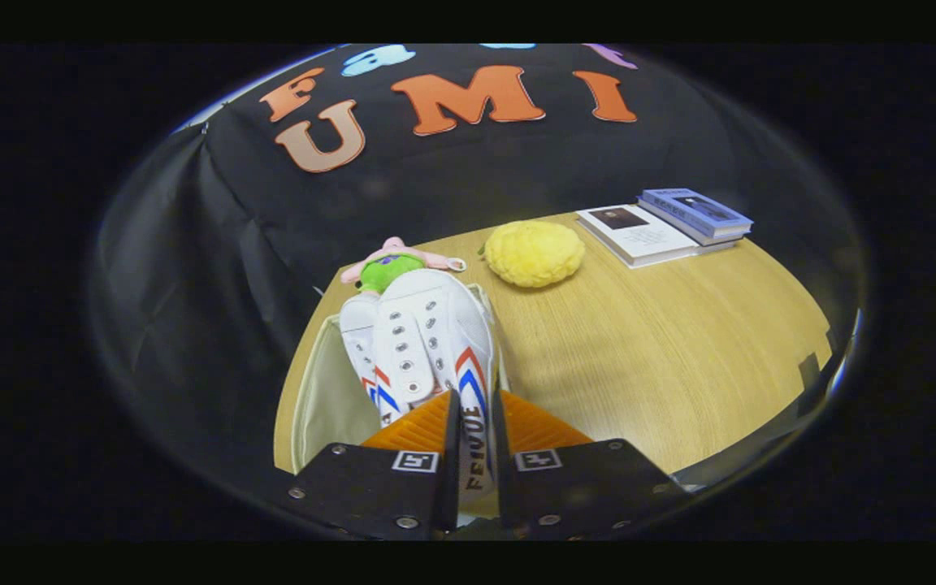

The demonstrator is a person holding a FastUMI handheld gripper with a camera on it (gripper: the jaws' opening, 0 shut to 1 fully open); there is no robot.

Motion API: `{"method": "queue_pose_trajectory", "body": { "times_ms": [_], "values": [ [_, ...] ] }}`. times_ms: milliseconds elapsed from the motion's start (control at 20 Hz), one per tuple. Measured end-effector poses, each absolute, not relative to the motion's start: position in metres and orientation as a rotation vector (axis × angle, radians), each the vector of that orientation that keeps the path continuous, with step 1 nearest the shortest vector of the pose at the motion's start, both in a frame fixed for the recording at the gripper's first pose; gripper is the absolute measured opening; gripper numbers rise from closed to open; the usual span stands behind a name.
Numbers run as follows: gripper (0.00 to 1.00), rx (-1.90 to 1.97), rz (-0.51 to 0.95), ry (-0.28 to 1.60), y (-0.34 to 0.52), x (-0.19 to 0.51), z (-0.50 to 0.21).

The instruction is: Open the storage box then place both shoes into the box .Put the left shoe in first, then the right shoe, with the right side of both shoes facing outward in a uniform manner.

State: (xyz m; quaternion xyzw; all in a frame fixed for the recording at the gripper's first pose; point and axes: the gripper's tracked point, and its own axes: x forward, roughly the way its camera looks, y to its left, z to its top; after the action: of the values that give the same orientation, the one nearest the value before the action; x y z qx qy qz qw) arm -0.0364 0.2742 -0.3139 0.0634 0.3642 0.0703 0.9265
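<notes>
The right shoe (pixel 435 341), white with red and blue chevron stripes, is pinched at its heel end between my gripper (pixel 474 414) fingers, both pressing on its side wall. It points away from me, toe toward the far side, and sits over the open storage box (pixel 323 398), whose pale inner wall shows to the left. The left shoe (pixel 357 341) lies just left of it in the box, touching it. Beyond the toes a green and pink plush toy (pixel 391 266) rests on the wooden table (pixel 663 357). A yellow round plush (pixel 535 253) sits farther right, and two books (pixel 667 223) lie stacked at the far right.
</notes>
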Motion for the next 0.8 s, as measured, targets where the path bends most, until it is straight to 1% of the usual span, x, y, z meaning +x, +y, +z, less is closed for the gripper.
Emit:
{"method": "queue_pose_trajectory", "body": {
  "times_ms": [100, 200, 300, 600, 800],
  "values": [
    [0.44, 0.110, 0.156, 0.729, 0.277, -0.033, -0.306],
    [0.80, 0.102, 0.159, 0.704, 0.274, -0.028, -0.294],
    [0.99, 0.104, 0.168, 0.681, 0.272, -0.019, -0.284],
    [0.99, 0.083, 0.192, 0.578, 0.256, 0.006, -0.237],
    [0.98, 0.063, 0.200, 0.481, 0.233, 0.026, -0.192]
  ]
}}
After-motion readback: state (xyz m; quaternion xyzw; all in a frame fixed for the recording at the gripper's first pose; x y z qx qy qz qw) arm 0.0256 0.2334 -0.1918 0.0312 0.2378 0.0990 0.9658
